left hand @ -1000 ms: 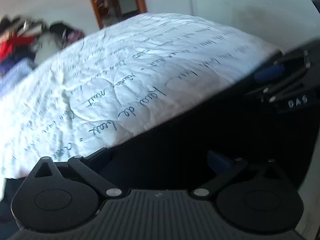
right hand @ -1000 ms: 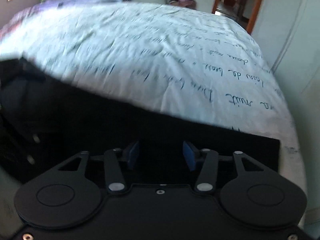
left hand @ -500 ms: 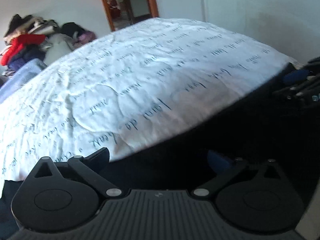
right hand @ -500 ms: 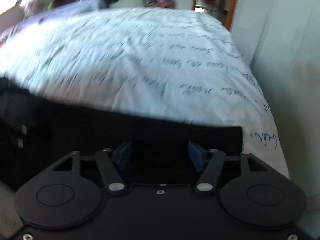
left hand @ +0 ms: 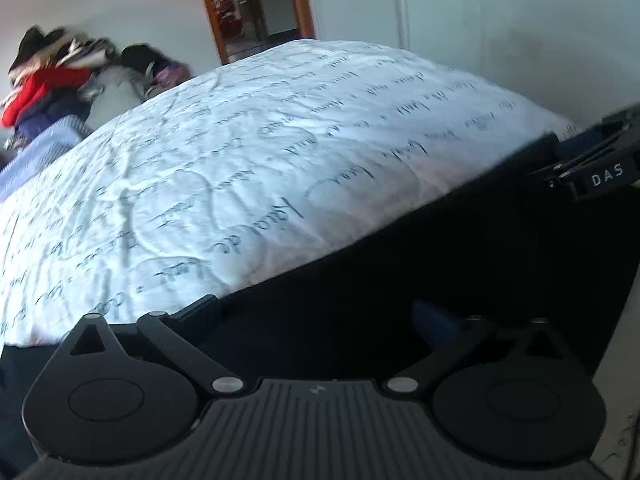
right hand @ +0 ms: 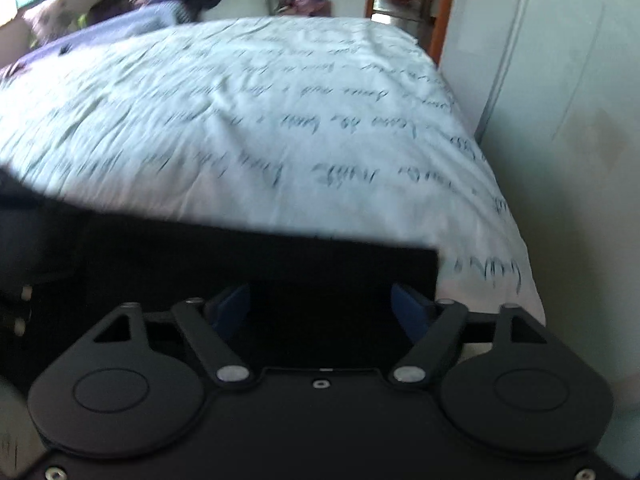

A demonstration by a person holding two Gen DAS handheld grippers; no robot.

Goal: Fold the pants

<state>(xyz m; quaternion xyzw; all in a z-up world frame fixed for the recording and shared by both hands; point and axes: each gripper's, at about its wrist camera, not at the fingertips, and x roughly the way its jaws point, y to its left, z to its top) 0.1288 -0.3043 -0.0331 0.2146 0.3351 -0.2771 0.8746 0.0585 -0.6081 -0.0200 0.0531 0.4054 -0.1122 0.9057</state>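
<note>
Black pants (left hand: 440, 260) lie flat along the near edge of a white quilt (left hand: 280, 140) printed with script. My left gripper (left hand: 316, 312) hovers over the dark cloth with its jaws wide and closing; the cloth is under them and the pads do not press it. In the right wrist view the pants (right hand: 240, 256) end in a square corner at the right. My right gripper (right hand: 320, 304) is low over that end, jaws opening, its blue pads (right hand: 408, 304) clear of the fabric. The right gripper (left hand: 592, 168) also shows at the left wrist view's right edge.
The bed's quilt (right hand: 260, 120) stretches away beyond the pants. A heap of clothes (left hand: 48, 76) lies at the far end, next to a wooden doorway (left hand: 256, 4). A pale wall (right hand: 560, 100) runs close along the bed's right side.
The right gripper's pads have spread well apart and it has slid along the pants toward their right corner. The left gripper has shifted a little; its jaws look much the same.
</note>
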